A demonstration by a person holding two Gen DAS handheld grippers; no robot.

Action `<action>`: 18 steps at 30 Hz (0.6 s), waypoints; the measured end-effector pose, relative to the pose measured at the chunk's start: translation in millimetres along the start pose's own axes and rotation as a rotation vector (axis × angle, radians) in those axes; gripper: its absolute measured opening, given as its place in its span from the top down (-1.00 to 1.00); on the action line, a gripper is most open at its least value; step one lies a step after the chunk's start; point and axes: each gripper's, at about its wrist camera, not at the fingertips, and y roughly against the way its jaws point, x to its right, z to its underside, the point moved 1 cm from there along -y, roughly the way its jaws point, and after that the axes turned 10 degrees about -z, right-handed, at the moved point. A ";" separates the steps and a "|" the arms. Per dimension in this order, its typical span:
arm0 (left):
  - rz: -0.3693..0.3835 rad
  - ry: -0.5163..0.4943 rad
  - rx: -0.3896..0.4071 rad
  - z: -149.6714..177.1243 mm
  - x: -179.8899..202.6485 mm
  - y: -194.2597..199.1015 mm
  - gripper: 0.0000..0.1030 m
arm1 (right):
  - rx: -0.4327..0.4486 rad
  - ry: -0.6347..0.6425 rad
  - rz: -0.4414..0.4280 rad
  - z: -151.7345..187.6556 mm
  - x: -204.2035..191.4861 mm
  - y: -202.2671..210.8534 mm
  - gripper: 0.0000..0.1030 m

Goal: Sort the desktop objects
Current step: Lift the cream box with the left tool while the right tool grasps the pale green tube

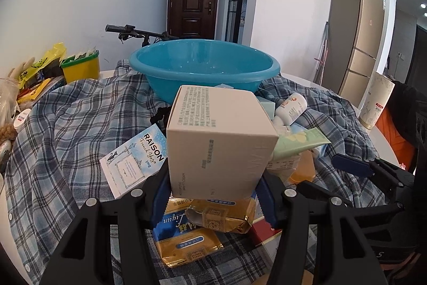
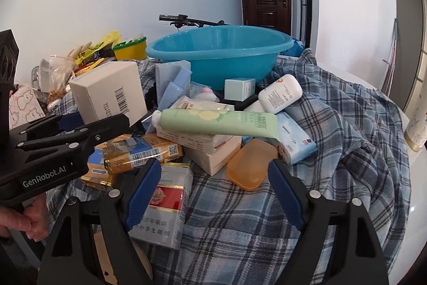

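Observation:
My left gripper (image 1: 213, 194) is shut on a beige cardboard box (image 1: 218, 143), its blue pads pressing the box's lower sides, and holds it above a heap of packets. In the right wrist view the same box (image 2: 106, 95) shows at the left, held clear of the heap. My right gripper (image 2: 214, 188) stands open low over the plaid cloth (image 2: 347, 124), nothing between its pads. Just beyond its fingertips lies an orange translucent soap case (image 2: 250, 164). A green tube (image 2: 218, 122) rests across small boxes behind it. A blue basin (image 2: 218, 52) stands at the back.
Gold packets (image 2: 138, 154) and a red-and-white carton (image 2: 165, 205) lie by the right gripper's left finger. A white bottle (image 2: 280, 92) and pale blue boxes (image 2: 173, 82) crowd the middle. A yellow tub (image 1: 80, 68) and snack bags sit far left. A person's hand (image 2: 26, 221) grips the left handle.

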 end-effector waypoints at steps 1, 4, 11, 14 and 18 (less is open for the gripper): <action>0.004 -0.003 0.001 -1.3 0.8 0.3 -0.16 | 0.008 -0.026 -0.005 -2.0 2.8 -0.6 -0.46; 0.025 -0.031 0.004 -12.7 7.1 0.1 -0.16 | 0.028 -0.080 0.002 -6.1 11.7 -2.6 -0.40; 0.057 -0.077 -0.007 -35.8 25.9 -11.8 -0.16 | 0.037 -0.241 -0.091 -3.9 33.4 -6.9 -0.12; 0.040 -0.106 -0.065 -24.5 32.8 -27.4 -0.17 | 0.031 -0.292 -0.135 -3.6 40.3 -10.3 -0.11; 0.048 -0.084 -0.074 -14.7 26.7 -27.6 -0.16 | 0.046 -0.317 -0.156 -4.4 41.2 -11.0 -0.11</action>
